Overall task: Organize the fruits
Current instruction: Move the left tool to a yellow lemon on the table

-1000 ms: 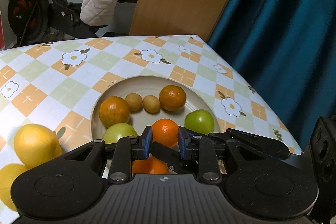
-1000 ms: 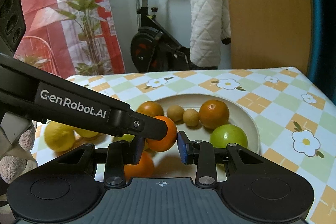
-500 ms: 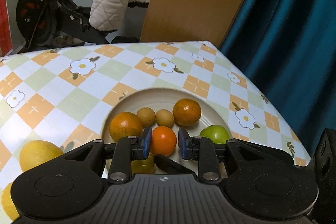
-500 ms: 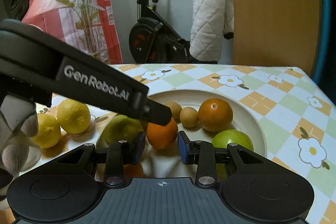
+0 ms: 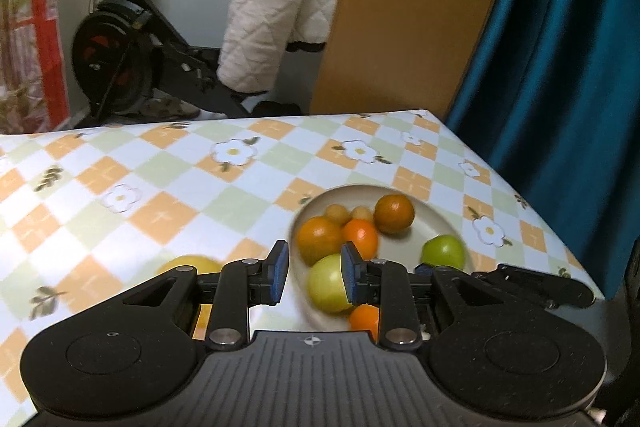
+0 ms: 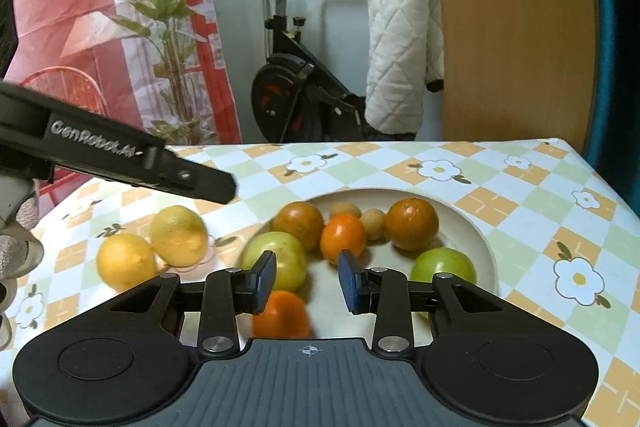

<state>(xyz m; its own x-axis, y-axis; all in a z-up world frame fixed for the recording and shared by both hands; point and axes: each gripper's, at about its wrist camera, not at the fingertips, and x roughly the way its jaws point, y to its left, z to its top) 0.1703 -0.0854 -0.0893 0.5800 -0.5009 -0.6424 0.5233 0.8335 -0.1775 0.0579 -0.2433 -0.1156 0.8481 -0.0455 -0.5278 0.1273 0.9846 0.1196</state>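
A cream plate [image 6: 472, 223] on the checked tablecloth holds several fruits. Among them are a small bright orange [image 6: 342, 237] [image 5: 360, 235], two darker oranges, two small brown fruits and two green apples [image 6: 280, 259] [image 6: 442, 267]. Another orange [image 6: 282, 315] lies at the plate's near edge. Two lemons [image 6: 180, 235] [image 6: 126, 261] rest on the cloth left of the plate. My left gripper [image 5: 313, 273] hangs above the plate's left rim, narrowly open, with nothing between its pads. Seen from the right wrist, it [image 6: 218, 187] floats over the lemons. My right gripper [image 6: 307, 281] is open and empty over the plate's near side.
The table's right edge [image 5: 532, 211] runs close to the plate, with a teal curtain [image 5: 560, 67] beyond it. Behind the table stand an exercise bike [image 6: 296, 87] draped with a white quilted jacket [image 6: 400, 47] and a wooden board [image 6: 512, 27]. A gloved hand [image 6: 20, 227] holds the left gripper.
The small orange that sat between my left gripper's pads now lies on the plate. The left gripper has risen and swung left, away from it. The right gripper has barely moved.
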